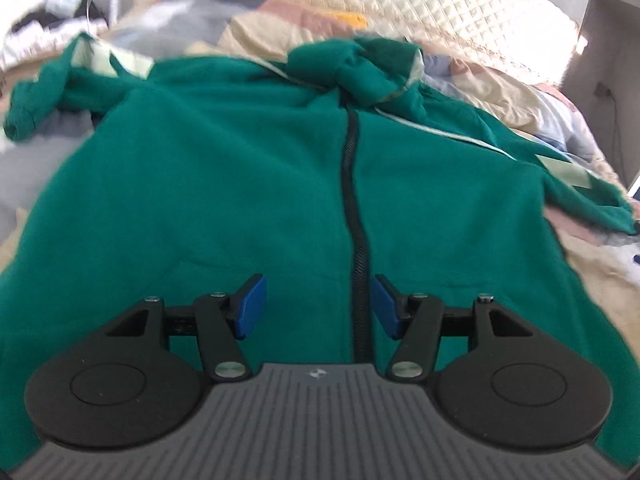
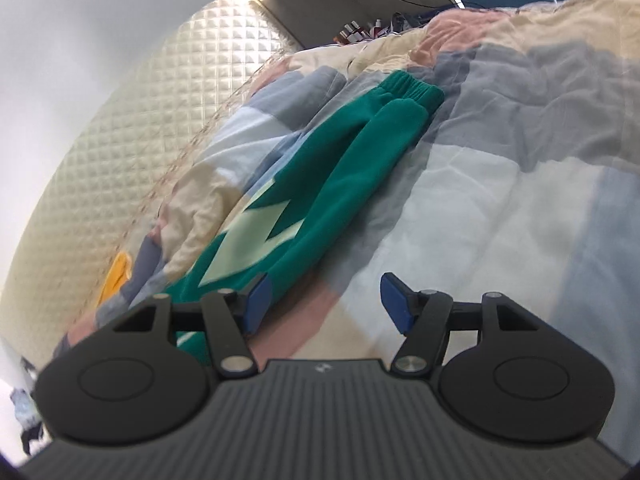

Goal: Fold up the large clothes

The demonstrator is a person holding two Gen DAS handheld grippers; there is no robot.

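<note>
A green zip-up fleece jacket (image 1: 224, 184) lies front-up on the bed, its black zipper (image 1: 352, 200) running down the middle and its hood (image 1: 352, 72) bunched at the far end. My left gripper (image 1: 318, 306) hovers open above the jacket's lower hem, straddling the zipper, with nothing between its blue pads (image 1: 250, 306). In the right wrist view, one green sleeve (image 2: 320, 184) with a pale zigzag patch and ribbed cuff (image 2: 408, 90) stretches across the bedding. My right gripper (image 2: 322, 306) is open beside that sleeve, with only bedding seen between its pads.
A patchwork quilt (image 2: 500, 184) in cream, grey, pink and white covers the bed. A quilted cream headboard (image 2: 120, 152) stands behind it. Loose clothes (image 1: 60, 4) pile up at the far left, and small bottles (image 2: 356, 34) sit on a far shelf.
</note>
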